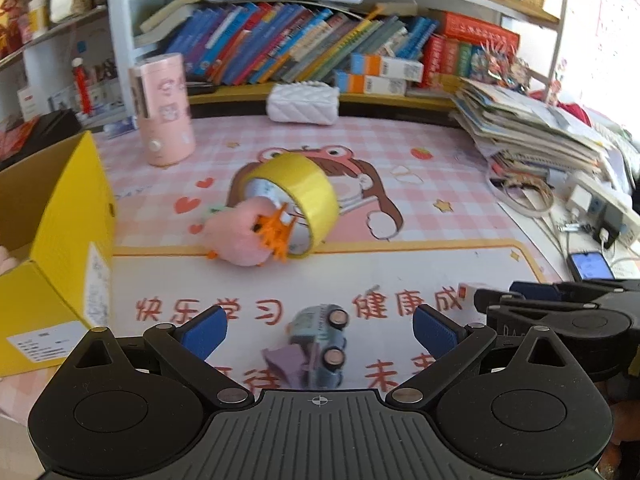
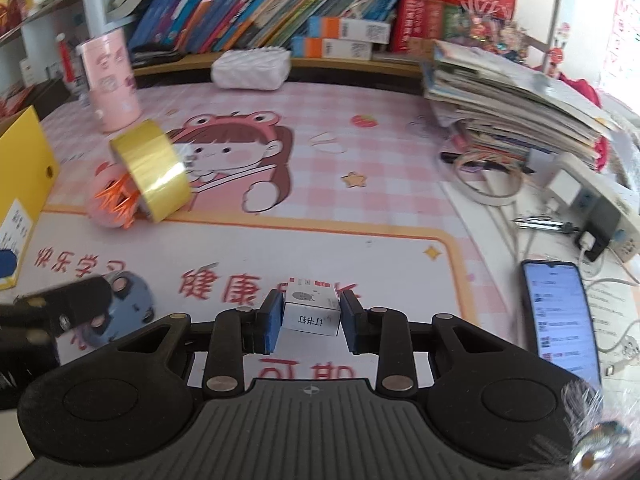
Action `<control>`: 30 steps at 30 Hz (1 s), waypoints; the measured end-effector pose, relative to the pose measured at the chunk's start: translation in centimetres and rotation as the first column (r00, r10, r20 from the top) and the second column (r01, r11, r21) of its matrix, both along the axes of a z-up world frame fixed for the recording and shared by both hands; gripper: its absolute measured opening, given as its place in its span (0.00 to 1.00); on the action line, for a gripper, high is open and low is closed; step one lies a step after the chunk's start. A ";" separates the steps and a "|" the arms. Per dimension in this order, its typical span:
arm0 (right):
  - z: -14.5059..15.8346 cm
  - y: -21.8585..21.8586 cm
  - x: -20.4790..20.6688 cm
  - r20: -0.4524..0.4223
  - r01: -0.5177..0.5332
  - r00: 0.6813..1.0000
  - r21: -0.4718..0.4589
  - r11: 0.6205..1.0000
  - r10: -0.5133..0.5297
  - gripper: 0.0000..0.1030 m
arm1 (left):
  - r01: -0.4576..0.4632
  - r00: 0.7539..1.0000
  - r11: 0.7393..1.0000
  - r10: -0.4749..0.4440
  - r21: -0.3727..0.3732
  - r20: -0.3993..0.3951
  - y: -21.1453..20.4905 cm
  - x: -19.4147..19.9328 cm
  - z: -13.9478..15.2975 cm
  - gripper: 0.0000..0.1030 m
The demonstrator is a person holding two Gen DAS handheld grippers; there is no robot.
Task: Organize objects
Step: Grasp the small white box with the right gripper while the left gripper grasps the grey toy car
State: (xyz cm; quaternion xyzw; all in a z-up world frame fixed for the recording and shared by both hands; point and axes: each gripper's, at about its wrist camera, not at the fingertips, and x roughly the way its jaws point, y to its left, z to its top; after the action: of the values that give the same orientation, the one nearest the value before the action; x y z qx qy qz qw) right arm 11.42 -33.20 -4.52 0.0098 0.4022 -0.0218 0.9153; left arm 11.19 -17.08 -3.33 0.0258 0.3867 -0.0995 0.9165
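Note:
My right gripper (image 2: 309,318) is shut on a small white staple box (image 2: 311,307), held between its blue pads just above the desk mat. My left gripper (image 1: 318,328) stands open over a pale blue toy car (image 1: 320,344) lying on its side with a purple piece beside it; nothing is pinched. A roll of yellow tape (image 1: 296,200) leans on a pink plush toy with orange spikes (image 1: 256,236) further back. An open yellow box (image 1: 52,240) sits at the left. The right gripper (image 1: 560,312) shows at the right edge of the left wrist view.
A pink cylinder container (image 1: 164,108) and a white quilted pouch (image 1: 302,102) stand near the bookshelf. A tall stack of papers (image 2: 512,108), a power strip (image 2: 592,204) with cables and a lit phone (image 2: 560,312) crowd the right side.

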 end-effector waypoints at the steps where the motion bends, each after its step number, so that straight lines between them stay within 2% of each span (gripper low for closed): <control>1: -0.1 -0.1 0.0 -0.001 0.001 1.000 0.000 1.000 -0.001 0.28 | 0.004 1.000 1.000 -0.004 0.002 -0.007 -0.2 0.2 -0.2 0.97; 7: -0.2 -0.5 0.2 -0.001 -0.002 1.000 -0.009 1.000 0.002 0.28 | -0.036 0.996 0.997 0.042 0.072 -0.077 -0.6 1.6 -1.9 0.96; 17: -0.5 -0.6 0.8 -0.001 -0.022 1.000 -0.024 0.999 0.022 0.28 | -0.045 0.986 0.996 0.057 0.081 -0.154 -1.0 3.2 -3.7 0.84; 23: -0.6 -0.6 1.0 -0.006 -0.029 1.000 -0.025 0.999 0.029 0.28 | -0.071 0.972 0.995 0.084 0.065 -0.221 -0.4 3.9 -4.9 0.67; 26: -0.5 -0.5 1.0 -0.005 -0.034 0.999 -0.026 0.999 0.033 0.28 | -0.085 0.972 0.995 0.096 0.061 -0.213 -0.2 3.9 -4.9 0.58; 28: -0.6 -0.5 1.1 -0.006 -0.035 0.999 -0.026 0.999 0.035 0.28 | -0.083 0.974 0.995 0.092 0.055 -0.205 -0.1 3.8 -4.8 0.44; 30: -0.6 -0.4 1.0 -0.006 -0.037 0.999 -0.025 0.999 0.036 0.28 | -0.081 0.973 0.996 0.088 0.042 -0.211 0.1 3.8 -4.7 0.43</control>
State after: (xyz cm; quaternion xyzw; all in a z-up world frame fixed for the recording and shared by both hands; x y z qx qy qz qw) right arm 12.46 -33.58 -5.07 -0.0089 0.4045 -0.0101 0.9144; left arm 15.02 -17.02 -8.00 0.0136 0.4849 -0.0564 0.8727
